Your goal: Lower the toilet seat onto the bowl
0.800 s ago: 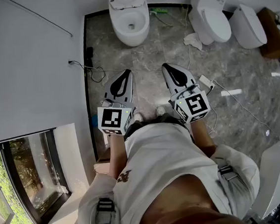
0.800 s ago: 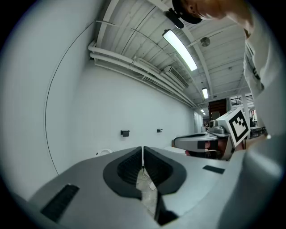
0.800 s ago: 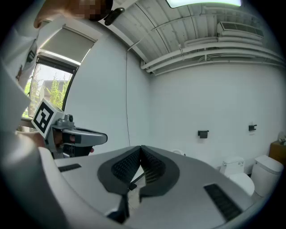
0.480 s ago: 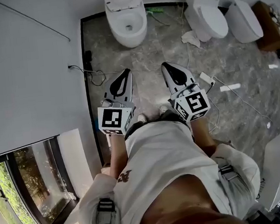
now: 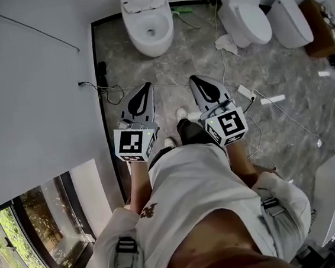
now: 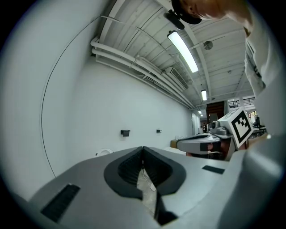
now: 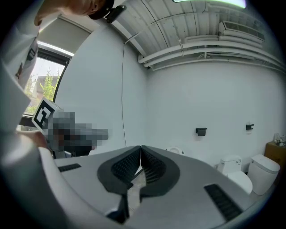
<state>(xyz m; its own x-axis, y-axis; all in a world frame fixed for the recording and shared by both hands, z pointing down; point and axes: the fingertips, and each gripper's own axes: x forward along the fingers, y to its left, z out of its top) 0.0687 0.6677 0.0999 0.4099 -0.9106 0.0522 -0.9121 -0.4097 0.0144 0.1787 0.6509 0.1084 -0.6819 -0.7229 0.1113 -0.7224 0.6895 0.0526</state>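
Note:
A white toilet (image 5: 149, 25) stands against the far wall at the top of the head view, its bowl uncovered and its seat and lid tipped up at the back. My left gripper (image 5: 144, 87) and right gripper (image 5: 199, 78) are held side by side at waist height, well short of it, both pointing level toward it. Both are shut with nothing between the jaws. In the left gripper view my left gripper (image 6: 143, 147) hides most of the toilet (image 6: 103, 152). From the right gripper view, the toilet (image 7: 174, 150) peeks just above my right gripper (image 7: 141, 146).
Two more white toilets (image 5: 249, 17) (image 5: 291, 22) stand to the right, with a cardboard box (image 5: 321, 25) beyond them. Cables and a power strip (image 5: 247, 95) lie on the marble floor (image 5: 167, 71). A white wall (image 5: 31, 85) runs along the left, and a window (image 5: 24, 246) sits at lower left.
The person has stepped forward, one foot now ahead between the grippers. The toilet has slid up and left in the head view. Both grippers stay shut and side by side.

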